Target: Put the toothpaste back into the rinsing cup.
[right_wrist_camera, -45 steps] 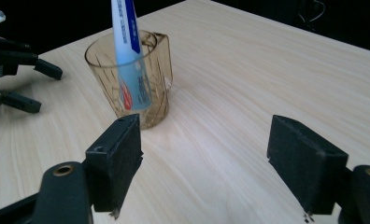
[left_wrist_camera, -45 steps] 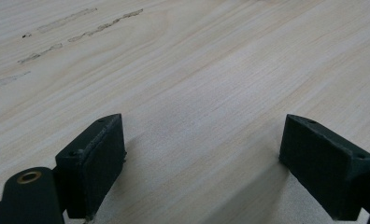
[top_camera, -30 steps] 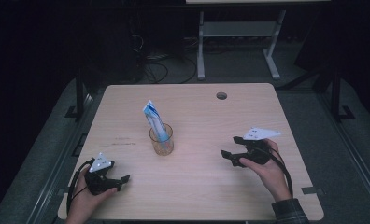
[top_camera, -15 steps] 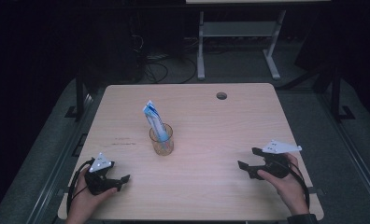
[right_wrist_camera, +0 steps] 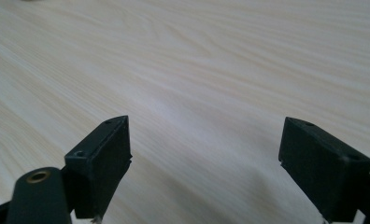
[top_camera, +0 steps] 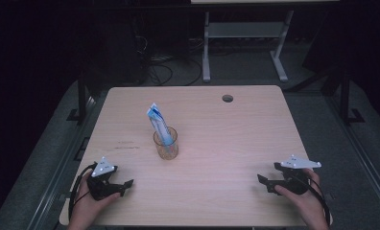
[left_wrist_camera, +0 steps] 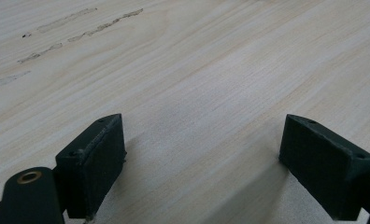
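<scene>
High view: above the person's near edge, facing forward and down over the whole table point(top_camera: 255, 134).
Left gripper view: low, close to the tabletop.
Right gripper view: likewise.
Shared: the pale wood surface.

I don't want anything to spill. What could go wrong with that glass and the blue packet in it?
1. The blue-and-white packet leans tall out of the small clear glass cup, so a bump could tip both over.
2. Both grippers, left and right, rest with jaws open and nothing between them, far from the cup; a hurried reach might knock it instead of gripping it.
</scene>
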